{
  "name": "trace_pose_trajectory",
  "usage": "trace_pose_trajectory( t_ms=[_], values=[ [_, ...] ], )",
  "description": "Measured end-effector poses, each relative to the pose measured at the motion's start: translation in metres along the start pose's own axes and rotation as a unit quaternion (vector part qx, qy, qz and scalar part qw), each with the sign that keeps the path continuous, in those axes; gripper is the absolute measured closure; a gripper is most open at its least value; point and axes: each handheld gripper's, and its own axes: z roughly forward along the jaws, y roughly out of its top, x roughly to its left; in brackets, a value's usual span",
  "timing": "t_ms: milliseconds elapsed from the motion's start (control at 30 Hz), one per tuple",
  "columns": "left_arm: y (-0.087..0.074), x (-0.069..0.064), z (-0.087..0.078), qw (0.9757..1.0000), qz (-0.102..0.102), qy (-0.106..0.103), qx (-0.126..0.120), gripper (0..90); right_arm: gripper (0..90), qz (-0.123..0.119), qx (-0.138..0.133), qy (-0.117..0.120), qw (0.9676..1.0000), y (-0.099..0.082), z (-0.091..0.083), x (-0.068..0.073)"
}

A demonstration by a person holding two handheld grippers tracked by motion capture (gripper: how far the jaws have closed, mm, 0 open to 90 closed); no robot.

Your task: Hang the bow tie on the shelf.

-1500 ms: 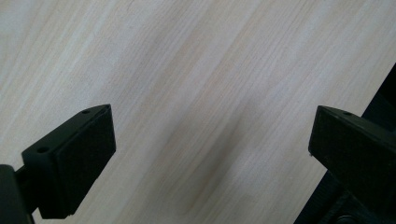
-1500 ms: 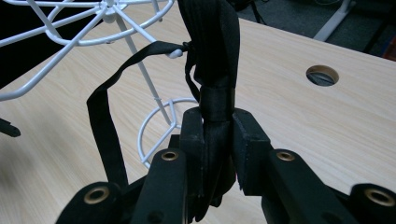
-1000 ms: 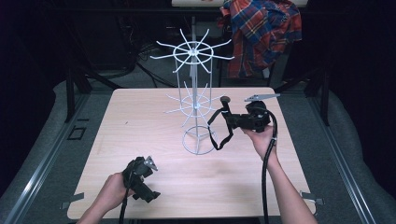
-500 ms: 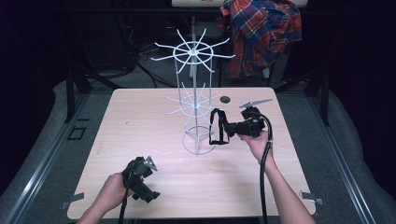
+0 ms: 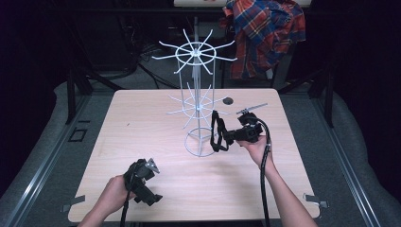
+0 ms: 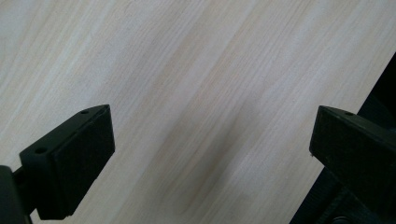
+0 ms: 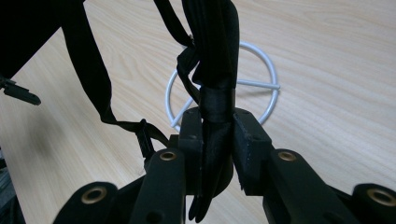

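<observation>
A white wire display rack (image 5: 196, 109) with radiating hooks stands at the middle of the light wooden table (image 5: 137, 123). My right gripper (image 5: 228, 137) is just right of the rack's base, shut on a black strap (image 5: 217, 132) that loops and hangs beside the base ring. In the right gripper view the strap (image 7: 212, 56) is pinched between the pads of the right gripper (image 7: 217, 140), with the rack's base ring (image 7: 268, 70) behind it. My left gripper (image 5: 150, 196) rests low near the table's front left. In its own view the left gripper (image 6: 210, 154) is open over bare wood.
A plaid shirt (image 5: 267, 33) hangs over something behind the table's far right. A small dark round spot (image 5: 228, 100) lies on the table right of the rack. The table's front edge runs close behind the left hand.
My right gripper has come down and nearer with the strap, ending closer to the rack's base. The left gripper has stayed where it was.
</observation>
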Motion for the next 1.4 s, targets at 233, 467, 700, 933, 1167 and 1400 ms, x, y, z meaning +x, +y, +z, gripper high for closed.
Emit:
trace_pose_trajectory(
  t_ms=[233, 467, 700, 933, 1167, 1400],
  values=[
    [0.000, 0.000, 0.000, 1.0000, 0.002, -0.002, 0.003, 0.3, 74.7, -0.005, -0.007, -0.008, 0.9999, 0.000, 0.000, 0.005],
    [0.000, 0.000, 0.002, 1.0000, 0.001, 0.003, 0.005, 0.6, 74.3, -0.005, -0.005, 0.002, 1.0000, 0.000, 0.004, 0.003],
    [0.000, 0.002, 0.000, 1.0000, 0.002, -0.007, -0.006, 0.1, 74.0, -0.006, -0.008, -0.001, 0.9999, 0.000, 0.011, 0.004],
    [0.000, 0.002, 0.001, 1.0000, 0.001, -0.005, -0.003, 0.1, 72.2, -0.006, -0.005, -0.002, 1.0000, 0.000, 0.016, 0.006],
    [0.000, 0.001, 0.002, 1.0000, 0.001, -0.001, 0.003, 0.4, 67.3, 0.002, -0.007, 0.000, 1.0000, 0.000, 0.014, 0.007],
    [0.000, 0.001, 0.001, 1.0000, 0.001, -0.001, 0.002, 0.4, 63.4, -0.008, -0.019, -0.004, 0.9998, -0.001, 0.005, 0.011]
  ],
)
